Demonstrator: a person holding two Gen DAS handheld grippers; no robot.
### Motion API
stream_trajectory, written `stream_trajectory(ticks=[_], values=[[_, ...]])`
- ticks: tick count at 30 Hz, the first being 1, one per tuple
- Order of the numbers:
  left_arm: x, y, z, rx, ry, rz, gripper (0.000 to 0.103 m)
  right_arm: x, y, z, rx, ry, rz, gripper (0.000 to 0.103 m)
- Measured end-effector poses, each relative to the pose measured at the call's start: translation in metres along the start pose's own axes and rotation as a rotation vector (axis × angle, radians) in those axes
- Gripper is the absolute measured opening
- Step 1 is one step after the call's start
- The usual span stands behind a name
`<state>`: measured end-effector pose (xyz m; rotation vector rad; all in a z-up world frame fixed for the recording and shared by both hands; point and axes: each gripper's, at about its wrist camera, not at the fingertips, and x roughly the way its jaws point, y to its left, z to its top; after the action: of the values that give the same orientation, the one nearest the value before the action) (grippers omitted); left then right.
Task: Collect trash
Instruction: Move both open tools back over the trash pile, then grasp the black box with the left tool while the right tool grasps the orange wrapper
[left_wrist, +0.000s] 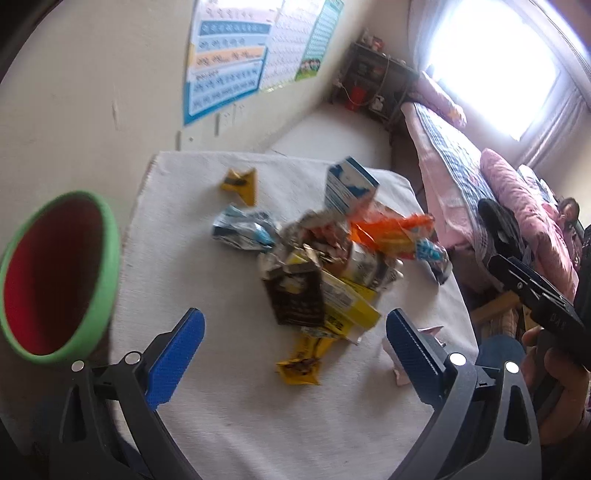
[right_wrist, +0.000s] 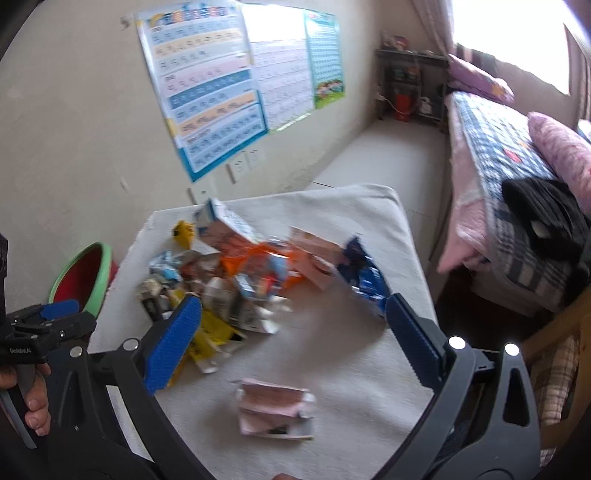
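White woven cloth (left_wrist: 229, 406) covers the desk, matt, slightly rough. Crumpled foil-and-plastic wrapper pile (left_wrist: 325, 258) looks glossy, creased; orange plastic snack bag (left_wrist: 388, 229) shiny. Blue-white paper carton (left_wrist: 349, 186) smooth, printed. Yellow cardboard box (left_wrist: 351, 306) matt. Pink crumpled paper packet (right_wrist: 275, 410) dull, creased. Dark blue foil bag (right_wrist: 365, 280) glossy. Green-rimmed red plastic bin (left_wrist: 55, 273) smooth, semi-matt. Left claw (left_wrist: 295, 354): blue ribbed textured pads (left_wrist: 173, 362), black matt plastic frame, shiny metal screw heads. Right claw (right_wrist: 293, 347) same finish. Wall posters (right_wrist: 207, 92) glossy paper. Bed quilt (right_wrist: 517, 192) soft checked cloth.
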<state>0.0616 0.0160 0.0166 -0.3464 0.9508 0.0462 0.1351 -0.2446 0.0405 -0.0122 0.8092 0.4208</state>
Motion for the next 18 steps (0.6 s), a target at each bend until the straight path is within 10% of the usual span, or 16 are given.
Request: stream_trajectory(ticks=[18], values=[[0.082, 0.008, 0.011, -0.103, 0.107, -0.016, 0.093, 0.063, 0.019, 0.011, -0.053, 0.098, 0.09, 0.098]])
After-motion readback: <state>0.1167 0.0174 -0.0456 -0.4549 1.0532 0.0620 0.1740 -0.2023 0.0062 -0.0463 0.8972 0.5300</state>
